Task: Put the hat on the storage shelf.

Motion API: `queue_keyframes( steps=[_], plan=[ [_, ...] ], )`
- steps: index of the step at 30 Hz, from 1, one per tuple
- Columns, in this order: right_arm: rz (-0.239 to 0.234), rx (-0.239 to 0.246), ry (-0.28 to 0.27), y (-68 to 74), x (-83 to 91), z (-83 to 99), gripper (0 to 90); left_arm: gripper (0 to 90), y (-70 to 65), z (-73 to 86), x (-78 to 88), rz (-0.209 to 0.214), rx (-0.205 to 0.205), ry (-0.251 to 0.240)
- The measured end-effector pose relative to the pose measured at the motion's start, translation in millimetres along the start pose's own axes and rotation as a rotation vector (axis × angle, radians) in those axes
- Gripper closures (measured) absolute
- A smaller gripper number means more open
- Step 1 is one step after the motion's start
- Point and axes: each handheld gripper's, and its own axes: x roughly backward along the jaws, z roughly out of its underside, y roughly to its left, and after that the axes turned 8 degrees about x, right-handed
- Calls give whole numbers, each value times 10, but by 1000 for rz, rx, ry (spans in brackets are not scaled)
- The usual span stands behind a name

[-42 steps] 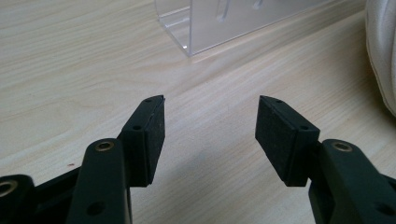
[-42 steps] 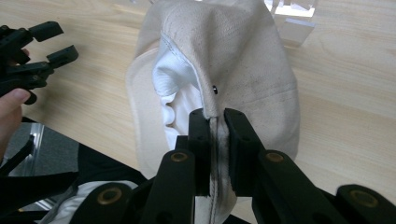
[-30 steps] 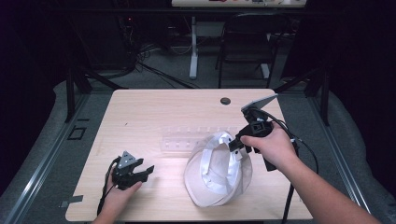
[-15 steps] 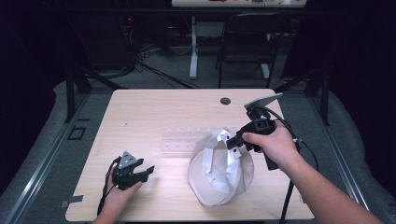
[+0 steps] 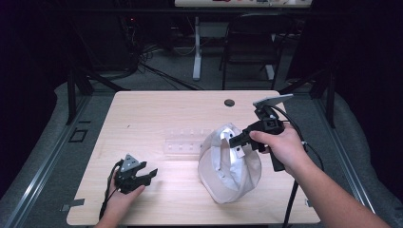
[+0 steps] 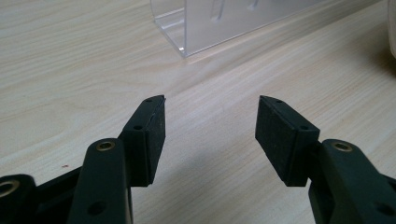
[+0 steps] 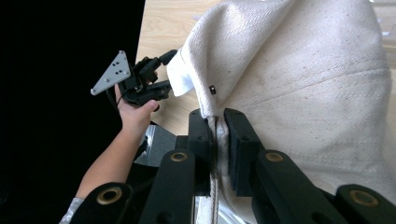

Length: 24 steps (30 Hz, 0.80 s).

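A white cloth cap (image 5: 228, 166) stands tipped up on the wooden table (image 5: 142, 114), right of centre. My right gripper (image 5: 236, 141) is shut on the cap's upper edge. In the right gripper view the jaws (image 7: 217, 123) pinch a seam of the cap's fabric (image 7: 303, 70), with cloth squeezed between the pads. My left gripper (image 5: 145, 175) rests near the table's front left, apart from the cap, and also appears as the left gripper (image 7: 154, 88) beyond the cap. Its jaws (image 6: 210, 121) stand open over bare wood with nothing between them.
A clear plastic rack (image 5: 185, 142) lies on the table just left of the cap, and the rack (image 6: 219, 21) sits ahead of the left jaws. A dark round hole (image 5: 229, 102) marks the table's far edge. Chair and desk legs stand beyond.
The cap has been pulled up by its edge and now stands taller and narrower, hanging from the right gripper. The left gripper has stayed where it was.
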Motion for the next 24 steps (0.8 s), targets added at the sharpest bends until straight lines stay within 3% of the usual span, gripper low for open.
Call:
queue_keyframes(
  steps=[2,9,24],
  plan=[
    [-6,-20,5,6,20,-2,819,434,-12,2,-1,1,-3,-4],
    [-31,-8,-21,1,80,-17,819,434,-56,-1,6,10,-15,1],
    [-129,-7,-125,60,221,-110,819,435,-149,-5,16,28,-30,-5]
  ],
)
